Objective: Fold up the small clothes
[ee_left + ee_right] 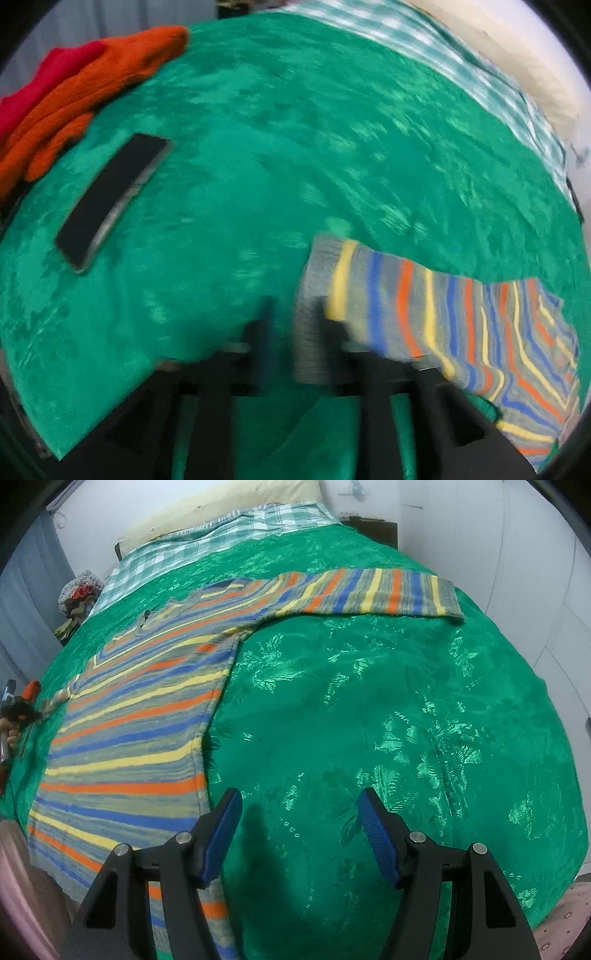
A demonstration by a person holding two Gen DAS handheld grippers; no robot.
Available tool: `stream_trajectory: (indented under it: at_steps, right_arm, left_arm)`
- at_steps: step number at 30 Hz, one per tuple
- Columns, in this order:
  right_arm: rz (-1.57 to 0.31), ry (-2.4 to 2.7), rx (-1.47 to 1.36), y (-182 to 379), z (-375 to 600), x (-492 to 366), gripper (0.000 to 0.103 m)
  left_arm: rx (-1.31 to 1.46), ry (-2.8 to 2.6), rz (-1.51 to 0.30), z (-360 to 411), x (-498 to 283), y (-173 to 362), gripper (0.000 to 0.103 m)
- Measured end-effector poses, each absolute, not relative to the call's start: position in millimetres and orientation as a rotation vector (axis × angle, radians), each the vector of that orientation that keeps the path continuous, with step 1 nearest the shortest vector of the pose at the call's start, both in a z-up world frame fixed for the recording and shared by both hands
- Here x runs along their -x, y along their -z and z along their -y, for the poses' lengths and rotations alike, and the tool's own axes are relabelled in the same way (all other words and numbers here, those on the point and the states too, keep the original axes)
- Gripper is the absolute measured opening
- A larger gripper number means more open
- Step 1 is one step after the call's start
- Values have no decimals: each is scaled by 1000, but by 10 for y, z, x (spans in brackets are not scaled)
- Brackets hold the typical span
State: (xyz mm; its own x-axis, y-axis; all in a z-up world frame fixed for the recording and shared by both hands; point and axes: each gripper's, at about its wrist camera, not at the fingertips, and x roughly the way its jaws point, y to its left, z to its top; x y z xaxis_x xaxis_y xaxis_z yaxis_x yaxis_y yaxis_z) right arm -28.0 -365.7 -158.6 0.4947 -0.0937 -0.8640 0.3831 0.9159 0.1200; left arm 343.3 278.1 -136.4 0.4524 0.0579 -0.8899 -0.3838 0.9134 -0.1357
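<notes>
A striped sweater point(140, 716) in grey, blue, orange and yellow lies flat on the green bedspread point(369, 720). One sleeve point(369, 590) stretches out toward the far right. In the blurred left wrist view the other sleeve point(443, 317) lies at the lower right, and its grey cuff point(314, 295) sits between the fingers of my left gripper point(299, 328). The fingers stand apart and green cloth shows beside the cuff, so the gripper looks open. My right gripper point(299, 830) hangs open over the bedspread just right of the sweater's hem corner, with nothing between its fingers.
A black phone point(110, 199) lies on the bedspread at the left. Orange and red garments point(74, 99) are piled beyond it. A checked sheet point(207, 542) and a pillow point(221, 509) lie at the bed's head. White walls stand close on the right.
</notes>
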Motion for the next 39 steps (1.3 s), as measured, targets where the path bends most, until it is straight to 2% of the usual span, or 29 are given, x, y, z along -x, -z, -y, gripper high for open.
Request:
stream_trajectory:
  at_steps: [1,4,6,10,11,13,14,19,30,34,35,36,37,38,39]
  right_arm:
    - [-1015,293,-317,1590,3655,276,65]
    - [-1013,292,-321,1604,3651,259,65]
    - [-1017,290,-316,1624,3639,242,65]
    - [-1037,276,-274,1672,3565,172,65]
    - [-1038,270,-260,1673,3531,155,65]
    - [-1041,267,-243,1682,3495,139,65]
    - [-1042,269,-238,1684,3484,135,65]
    - [-1037,278,-254,1688,3499,141,65]
    - [-1042,274,-252,1709,3532,132,65]
    - [-1044,280,-252,1707,3543,139,65]
    - [-1044,283,-254,1700,3547,144,66]
    - [-1043,291,-260,1684,3560,155,72]
    - [-1039,305,-265,1664,3578,173,82]
    - [-1028,335,-268,1629,3605,205,85]
    - [-1016,356,-268,1601,3624,231,88]
  left_arm:
    - [378,-258,-1038,-2853,-3309,1322,74]
    - [438,-161,-997,-2962,-2969,1336,68]
    - [456,-87,-1040,-2952,-2865,1481,59]
    - [455,-33,-1006,-2822,-2917,1565,56]
    - [465,-21,-993,-2796,-2954,1575,51]
    - [470,-21,-992,-2739,-3073,1641,22]
    - [471,-30,-1010,-2736,-3124,1690,3]
    - [521,-84,-998,-2821,-3120,1590,1]
    - [230,-204,-1149,-2706,-3176,1693,0]
    - [207,-256,-1147,-2687,-3140,1643,5]
    - [210,-260,-1149,-2685,-3102,1608,19]
    - [207,-255,-1147,-2666,-3032,1557,46]
    - [193,-251,-1131,-2621,-2950,1477,58]
    - [157,-240,-1085,-2523,-2810,1374,72]
    - [110,-219,-1041,-2398,-2642,1264,79]
